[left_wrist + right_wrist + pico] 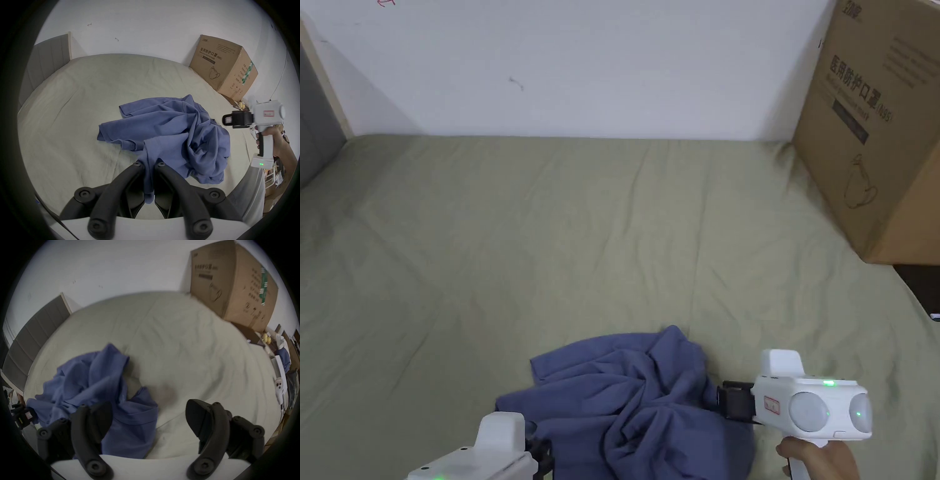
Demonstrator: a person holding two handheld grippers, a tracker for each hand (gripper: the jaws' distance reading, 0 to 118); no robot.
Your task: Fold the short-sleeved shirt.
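Observation:
A blue short-sleeved shirt [637, 400] lies crumpled on the olive bed sheet [562, 237] near its front edge. My left gripper [149, 164] is shut on a fold of the shirt [170, 134] at its near edge; the cloth runs down between the two jaws. In the head view that left gripper [540, 459] sits at the shirt's lower left. My right gripper [148, 408] is open, with its left jaw over the shirt [97, 386] and its right jaw over bare sheet. A hand holds the right gripper [728, 400] at the shirt's right side.
A large cardboard box [875, 131] stands at the bed's far right corner against the white wall [581, 62]. A grey padded headboard [47, 65] borders the bed on the left. Wrinkled sheet stretches behind the shirt. Clutter lies beyond the bed's right edge [282, 363].

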